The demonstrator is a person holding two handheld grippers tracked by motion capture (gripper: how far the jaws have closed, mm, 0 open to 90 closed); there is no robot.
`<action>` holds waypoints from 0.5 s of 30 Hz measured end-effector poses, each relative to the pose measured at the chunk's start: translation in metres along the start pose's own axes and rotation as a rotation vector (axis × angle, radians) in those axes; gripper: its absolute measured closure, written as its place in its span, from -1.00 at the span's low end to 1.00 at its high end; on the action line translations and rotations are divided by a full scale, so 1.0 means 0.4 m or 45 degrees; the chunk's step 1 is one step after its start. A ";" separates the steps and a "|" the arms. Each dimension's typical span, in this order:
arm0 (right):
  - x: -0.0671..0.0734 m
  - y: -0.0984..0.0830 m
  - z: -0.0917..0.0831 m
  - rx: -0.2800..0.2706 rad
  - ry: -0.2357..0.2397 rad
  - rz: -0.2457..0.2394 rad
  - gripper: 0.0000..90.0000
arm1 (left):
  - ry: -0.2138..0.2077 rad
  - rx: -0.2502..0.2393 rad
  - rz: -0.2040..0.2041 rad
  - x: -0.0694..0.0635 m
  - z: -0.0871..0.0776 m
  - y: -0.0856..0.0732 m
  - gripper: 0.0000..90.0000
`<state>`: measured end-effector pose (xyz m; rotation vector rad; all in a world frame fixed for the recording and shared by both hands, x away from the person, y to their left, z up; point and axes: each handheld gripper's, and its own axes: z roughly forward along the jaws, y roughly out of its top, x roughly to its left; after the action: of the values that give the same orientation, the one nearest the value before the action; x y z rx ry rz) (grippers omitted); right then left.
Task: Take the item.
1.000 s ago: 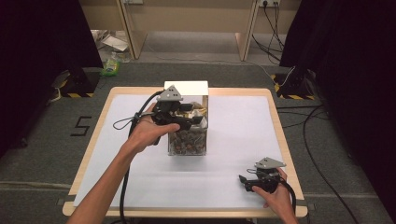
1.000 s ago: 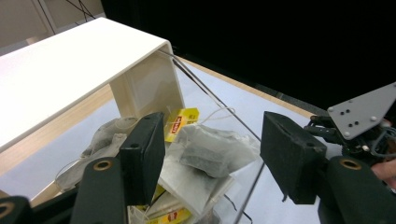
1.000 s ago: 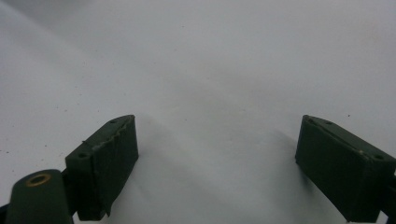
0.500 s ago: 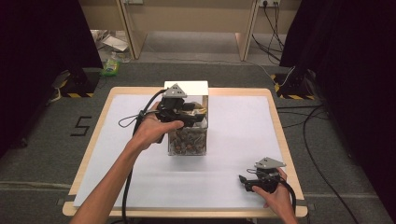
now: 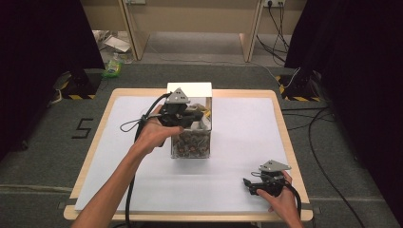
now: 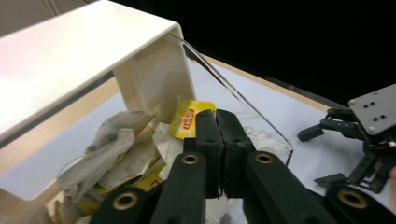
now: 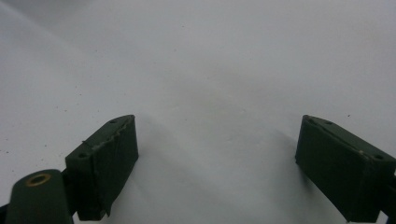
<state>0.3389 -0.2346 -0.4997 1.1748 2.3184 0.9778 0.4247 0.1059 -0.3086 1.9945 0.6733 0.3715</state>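
Your left gripper has just closed its jaws over the clear box of tea bags – whether it pinches anything, you cannot tell – your right gripper rests wide open near the table's near right corner.

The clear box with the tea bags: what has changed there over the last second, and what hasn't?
The left tool, poised over the clear box, has just been closing: its jaws now meet, tips at a yellow tea bag; whether they pinch it can't be told. Both hands stayed in place. The right tool rests open on the white table cover as before, and the box hasn't shifted.
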 end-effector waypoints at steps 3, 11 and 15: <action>0.000 0.000 0.000 0.000 0.000 -0.001 -0.70 | 0.010 -0.008 0.017 -0.006 -0.007 0.000 0.98; -0.001 0.000 0.000 -0.002 0.001 -0.003 -0.70 | 0.019 -0.037 0.037 -0.015 -0.028 0.003 0.99; 0.000 0.000 0.000 -0.001 0.000 -0.002 -0.70 | 0.026 -0.071 0.027 -0.010 -0.051 0.006 0.99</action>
<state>0.3390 -0.2346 -0.4998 1.1724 2.3180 0.9782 0.4117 0.1169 -0.2963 1.9488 0.6481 0.4195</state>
